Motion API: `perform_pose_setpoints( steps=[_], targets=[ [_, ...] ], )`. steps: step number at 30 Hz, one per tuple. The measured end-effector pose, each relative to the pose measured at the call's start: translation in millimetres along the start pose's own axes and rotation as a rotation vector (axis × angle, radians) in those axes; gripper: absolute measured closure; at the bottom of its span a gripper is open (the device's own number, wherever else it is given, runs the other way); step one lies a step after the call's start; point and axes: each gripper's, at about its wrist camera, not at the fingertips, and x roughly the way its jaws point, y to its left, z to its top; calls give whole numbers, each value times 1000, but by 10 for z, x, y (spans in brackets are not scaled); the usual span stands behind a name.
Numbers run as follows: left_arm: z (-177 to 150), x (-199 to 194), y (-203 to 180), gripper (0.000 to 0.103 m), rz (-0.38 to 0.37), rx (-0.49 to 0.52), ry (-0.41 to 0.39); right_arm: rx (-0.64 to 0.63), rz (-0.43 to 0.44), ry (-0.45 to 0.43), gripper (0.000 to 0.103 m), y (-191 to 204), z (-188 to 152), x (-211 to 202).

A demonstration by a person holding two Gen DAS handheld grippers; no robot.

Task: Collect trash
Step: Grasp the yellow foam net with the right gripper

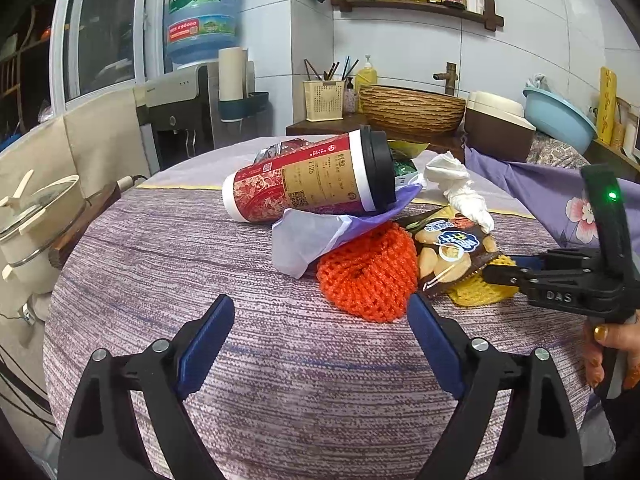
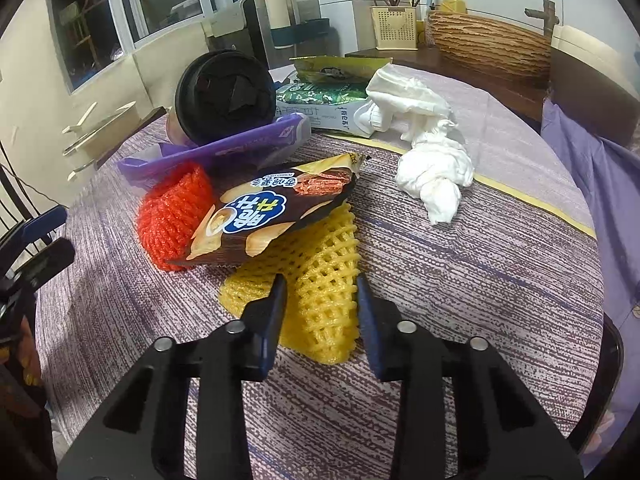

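Straddling the near edge of the yellow foam net (image 2: 320, 312), the right gripper (image 2: 320, 292) stands spread; it looks light and squashy, best pinched there. The left gripper (image 1: 320, 320) hangs spread.

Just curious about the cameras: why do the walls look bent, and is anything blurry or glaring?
Left wrist view: fisheye bends the window frame and shelf, corners black; cup sharp. Right wrist view: same bowing, white tissue slightly washed out.

Both views are evenly lit by bright indoor light, while the window (image 1: 100, 32) is seen dark. Strong fisheye bending and black corner vignetting are shown; focus is kept sharp throughout.
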Motion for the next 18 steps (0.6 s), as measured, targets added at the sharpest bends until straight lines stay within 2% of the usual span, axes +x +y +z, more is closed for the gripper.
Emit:
perform_pose_setpoints(
  steps=[4,8,14,18],
  targets=[
    [114,113,-17,25,-5,16,1,-2,-21,-30,78,0,-41,-140],
    [185,205,-80,26,1,49,11,1,-41,-58,78,-28,-93,-289],
    [113,264,-287,26,-62,70,62,39,-66,-75,78,-164,-220,-453],
    [91,417,-428,26,-47,86,108,55,-69,-84,78,-211,-288,-535]
  ],
)
